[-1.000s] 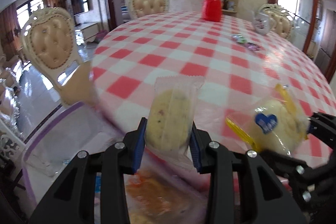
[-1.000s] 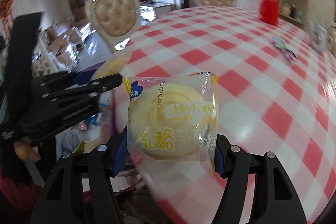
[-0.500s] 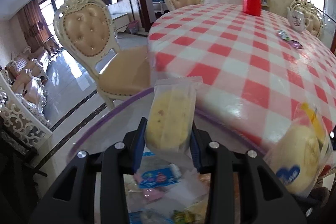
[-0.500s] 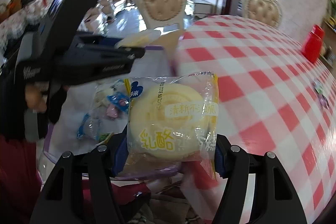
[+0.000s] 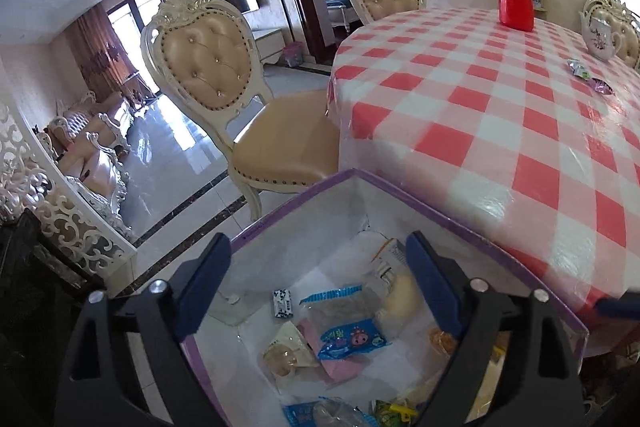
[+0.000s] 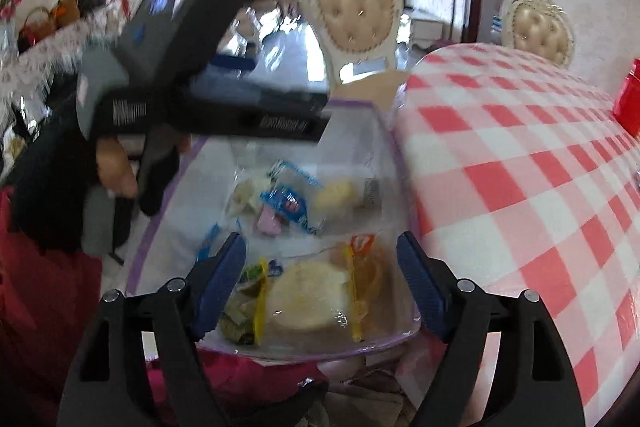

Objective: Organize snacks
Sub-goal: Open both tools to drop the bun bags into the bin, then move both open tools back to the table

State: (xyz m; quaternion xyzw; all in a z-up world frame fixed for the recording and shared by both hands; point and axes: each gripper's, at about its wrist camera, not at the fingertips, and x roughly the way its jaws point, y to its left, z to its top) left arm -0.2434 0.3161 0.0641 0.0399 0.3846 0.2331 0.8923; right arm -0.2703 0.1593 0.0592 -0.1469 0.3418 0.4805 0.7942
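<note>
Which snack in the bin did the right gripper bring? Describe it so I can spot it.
Find the clear, purple-rimmed bin beside the checked table. At its near end lies a round pale cake in clear wrap. Only it has yellow side strips.

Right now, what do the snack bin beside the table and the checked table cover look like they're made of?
The bin looks like clear, glossy plastic with a purple rim: the snacks inside show through its wall. The table cover seems to be wipeable vinyl or plastic-coated cloth, judging by its sheen and bright window glare, though plain fabric under a clear sheet is possible.
</note>
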